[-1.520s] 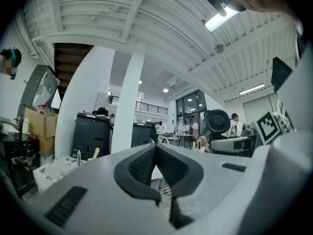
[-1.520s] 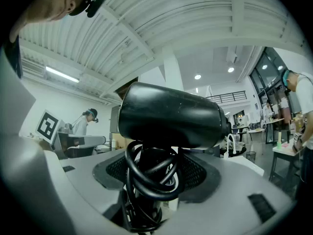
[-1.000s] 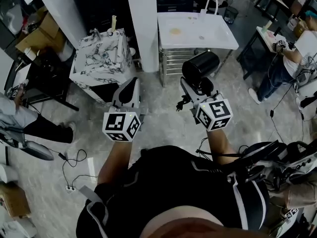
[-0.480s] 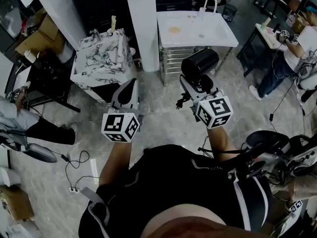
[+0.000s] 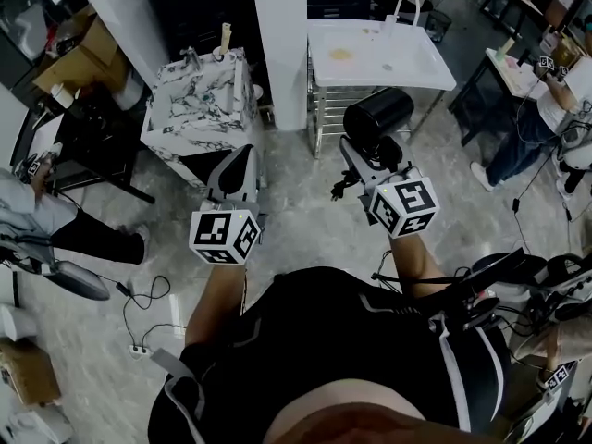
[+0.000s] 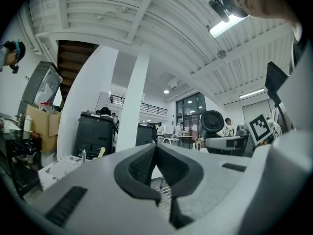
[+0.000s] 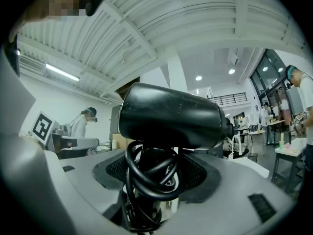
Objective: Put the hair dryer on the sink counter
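A black hair dryer (image 5: 377,117) with its cord coiled round the handle is held upright in my right gripper (image 5: 368,155), whose jaws are shut on the handle. In the right gripper view the hair dryer (image 7: 171,116) fills the middle, barrel lying across above the jaws. My left gripper (image 5: 237,167) is held beside it at the left, shut and empty, its pads pressed together in the left gripper view (image 6: 156,168). The white sink counter (image 5: 407,61) with a curved faucet (image 5: 404,0) stands ahead, beyond the dryer.
A marble-patterned vanity (image 5: 199,100) stands ahead on the left, with a white pillar (image 5: 280,35) between it and the sink counter. Cables (image 5: 139,303) lie on the tiled floor at the left. People stand at tables on the right (image 5: 546,109) and sit at the left (image 5: 37,211).
The view has shifted slightly: the sink counter and vanity sit a little more to the right in frame. Both grippers hold the same pose, the hair dryer still gripped.
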`<state>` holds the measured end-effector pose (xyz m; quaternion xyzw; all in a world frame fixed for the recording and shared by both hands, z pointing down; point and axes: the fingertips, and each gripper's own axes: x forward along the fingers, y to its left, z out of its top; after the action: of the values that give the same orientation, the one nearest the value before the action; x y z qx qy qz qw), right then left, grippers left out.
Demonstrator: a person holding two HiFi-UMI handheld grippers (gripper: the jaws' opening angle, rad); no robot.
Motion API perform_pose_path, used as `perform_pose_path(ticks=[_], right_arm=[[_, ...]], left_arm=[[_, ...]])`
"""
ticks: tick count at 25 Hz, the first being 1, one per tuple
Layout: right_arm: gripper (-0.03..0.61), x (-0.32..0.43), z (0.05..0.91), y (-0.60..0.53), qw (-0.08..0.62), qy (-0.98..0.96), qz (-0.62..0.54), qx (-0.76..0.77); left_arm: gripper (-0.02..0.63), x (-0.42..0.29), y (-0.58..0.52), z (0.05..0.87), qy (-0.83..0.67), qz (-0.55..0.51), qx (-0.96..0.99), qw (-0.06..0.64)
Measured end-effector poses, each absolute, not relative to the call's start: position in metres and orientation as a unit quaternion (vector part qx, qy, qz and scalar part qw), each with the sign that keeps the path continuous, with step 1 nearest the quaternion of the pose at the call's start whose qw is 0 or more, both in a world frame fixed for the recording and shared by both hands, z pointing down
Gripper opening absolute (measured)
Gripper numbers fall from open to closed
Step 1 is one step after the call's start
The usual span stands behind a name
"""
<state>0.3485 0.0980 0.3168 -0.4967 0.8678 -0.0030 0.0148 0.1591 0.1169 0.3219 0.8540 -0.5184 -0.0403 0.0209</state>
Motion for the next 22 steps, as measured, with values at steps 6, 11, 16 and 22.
perform_pose_path(ticks=[6, 11, 16, 22], right_arm=[[0.29, 0.328, 0.317, 0.096, 0.014, 0.868, -0.001, -0.496], [0.29, 0.309, 0.317, 0.093, 0.014, 0.867, 0.006, -0.498], [0.29, 0.29, 0.312, 0.092, 0.009, 0.868, 0.01, -0.496], [0.29, 0.266, 0.313, 0.093, -0.004, 0.867, 0.021, -0.498]], left_arm=[[0.005, 0.131, 0.116, 0.322, -0.527, -0.048, 0.848, 0.02], [0.005, 0.108, 0.116, 0.327, -0.531, -0.051, 0.845, 0.024], [0.005, 0.087, 0.115, 0.325, -0.543, -0.046, 0.838, 0.013], [0.005, 0.07, 0.118, 0.324, -0.532, -0.04, 0.846, -0.005]])
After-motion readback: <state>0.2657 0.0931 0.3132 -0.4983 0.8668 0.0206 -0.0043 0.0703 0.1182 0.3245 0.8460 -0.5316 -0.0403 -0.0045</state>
